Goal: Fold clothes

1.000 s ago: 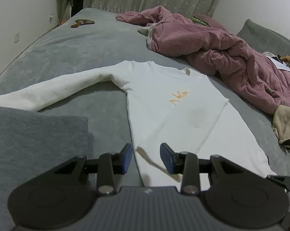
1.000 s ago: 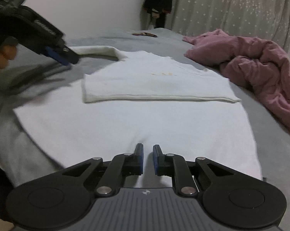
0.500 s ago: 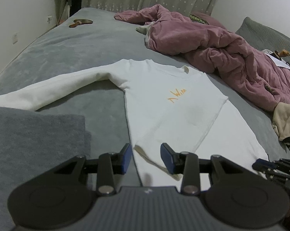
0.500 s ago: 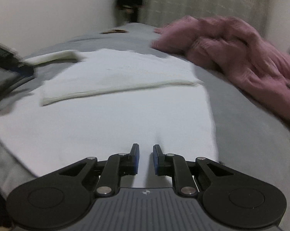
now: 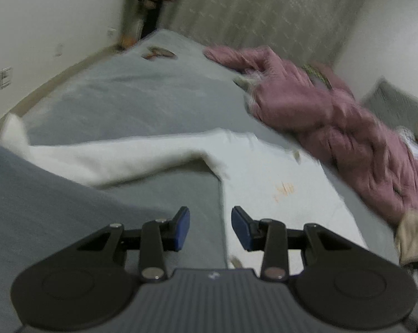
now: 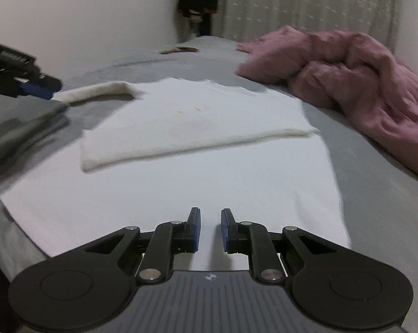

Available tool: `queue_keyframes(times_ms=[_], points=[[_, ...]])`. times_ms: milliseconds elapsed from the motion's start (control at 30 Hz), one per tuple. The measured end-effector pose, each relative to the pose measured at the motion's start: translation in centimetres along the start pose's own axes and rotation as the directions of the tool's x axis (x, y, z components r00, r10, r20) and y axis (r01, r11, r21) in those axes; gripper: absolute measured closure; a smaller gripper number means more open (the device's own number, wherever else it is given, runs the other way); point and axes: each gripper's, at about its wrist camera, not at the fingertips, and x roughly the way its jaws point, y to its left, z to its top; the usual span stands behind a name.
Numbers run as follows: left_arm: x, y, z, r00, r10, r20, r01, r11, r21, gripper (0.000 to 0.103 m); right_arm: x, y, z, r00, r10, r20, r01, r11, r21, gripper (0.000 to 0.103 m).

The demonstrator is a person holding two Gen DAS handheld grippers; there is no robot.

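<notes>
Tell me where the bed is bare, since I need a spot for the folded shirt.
Bare grey bedspread runs between the white sweatshirt's outstretched sleeve and the far wall. A smaller patch lies under that sleeve, ahead of the left gripper. The side with the pink quilt is crowded.

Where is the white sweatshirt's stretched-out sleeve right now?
In the left wrist view the sleeve runs leftward across the grey bed, ahead of the open left tool, opposite the pink quilt.

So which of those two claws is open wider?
The left claw: its blue pads stand well apart above the white sweatshirt's edge. The right claw's pads leave only a narrow gap.
</notes>
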Motion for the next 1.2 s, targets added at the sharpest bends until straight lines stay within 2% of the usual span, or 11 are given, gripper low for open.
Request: queue_keyframes(times_ms=[167, 233, 300, 367, 467, 667, 833, 933, 1000, 1167, 1200], points=[[-2.6, 5.0, 2.6, 0.991, 0.083, 0.109, -0.064, 0.984, -0.164, 0.066, 0.5, 3.5, 3.5, 0.993, 0.106, 0.048, -0.102, 0.992, -0.08, 0.087], [-3.7, 7.0, 3.6, 0.982, 0.12, 0.148, -0.084, 0.97, -0.23, 0.066, 0.9, 5.1, 5.0, 0.985, 0.158, 0.064, -0.151, 0.983, -0.106, 0.086], [-4.5, 9.1, 4.3, 0.972, 0.155, 0.175, -0.097, 0.949, -0.301, 0.066, 1.4, 7.1, 7.0, 0.972, 0.223, 0.071, -0.212, 0.969, -0.129, 0.08], [-4.8, 11.1, 4.3, 0.966, 0.191, 0.172, -0.118, 0.923, -0.367, 0.066, 2.1, 9.1, 8.8, 0.96, 0.271, 0.075, -0.257, 0.953, -0.158, 0.077], [-4.3, 12.6, 4.2, 0.967, 0.217, 0.136, -0.144, 0.9, -0.412, 0.065, 3.5, 12.8, 11.6, 0.939, 0.338, 0.07, -0.317, 0.925, -0.209, 0.077], [-3.8, 15.3, 4.3, 0.969, 0.236, 0.076, -0.166, 0.845, -0.509, 0.066, 6.5, 19.1, 15.6, 0.89, 0.455, 0.034, -0.434, 0.866, -0.249, 0.076], [-4.9, 17.4, 3.4, 0.964, 0.245, 0.103, -0.135, 0.787, -0.601, 0.066, 10.0, 22.5, 19.4, 0.849, 0.528, -0.002, -0.519, 0.834, -0.189, 0.076], [-5.8, 18.5, 3.1, 0.951, 0.274, 0.146, -0.12, 0.759, -0.64, 0.065, 11.9, 24.2, 21.4, 0.829, 0.558, -0.034, -0.556, 0.817, -0.152, 0.075], [-6.3, 19.2, 2.9, 0.941, 0.296, 0.163, -0.117, 0.737, -0.666, 0.065, 13.0, 25.5, 22.7, 0.814, 0.578, -0.057, -0.581, 0.804, -0.129, 0.067], [-6.9, 21.0, 2.4, 0.93, 0.317, 0.183, -0.088, 0.678, -0.73, 0.065, 16.0, 28.7, 25.3, 0.788, 0.607, -0.1, -0.615, 0.785, -0.073, 0.063], [-6.9, 21.1, 2.4, 0.929, 0.32, 0.188, -0.086, 0.678, -0.73, 0.065, 16.7, 29.4, 25.8, 0.781, 0.614, -0.116, -0.622, 0.781, -0.056, 0.063]])
